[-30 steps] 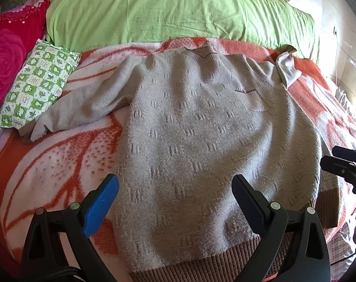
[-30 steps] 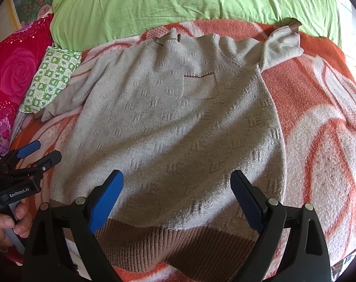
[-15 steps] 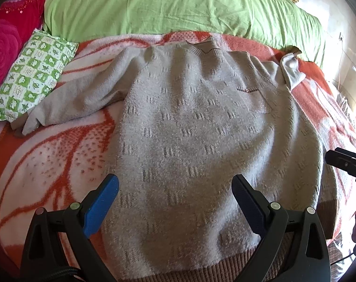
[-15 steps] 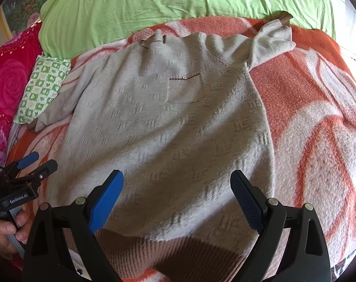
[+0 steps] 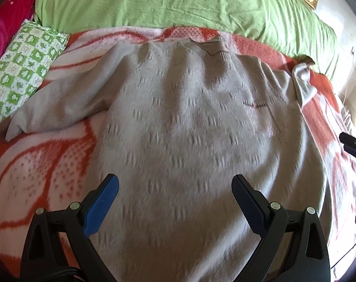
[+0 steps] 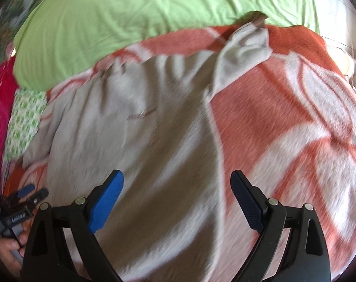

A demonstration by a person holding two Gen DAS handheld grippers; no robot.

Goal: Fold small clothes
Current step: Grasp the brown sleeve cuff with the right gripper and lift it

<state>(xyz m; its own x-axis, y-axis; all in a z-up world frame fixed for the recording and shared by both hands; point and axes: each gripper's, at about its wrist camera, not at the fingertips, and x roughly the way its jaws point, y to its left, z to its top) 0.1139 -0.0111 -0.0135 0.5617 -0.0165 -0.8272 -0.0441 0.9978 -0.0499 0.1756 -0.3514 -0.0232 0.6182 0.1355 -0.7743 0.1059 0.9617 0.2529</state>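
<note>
Nearest the lenses, left gripper [image 5: 174, 192] and right gripper [image 6: 176, 186] spread wide, gripping nothing. Beyond, grey sweater [image 5: 189, 129] flat on orange blanket [image 5: 37, 164], far sleeve [image 6: 243, 54] bunched toward green pillow [image 5: 178, 2]. Likely risk: pinching blanket along with knit.

Your sweater [image 5: 189, 129] lies spread flat on the blanket [image 5: 37, 169], collar toward the quilt [image 5: 178, 2] behind it. A small pillow [image 5: 22, 68] sits left of its sleeve, and your grippers hang over its lower half.
</note>
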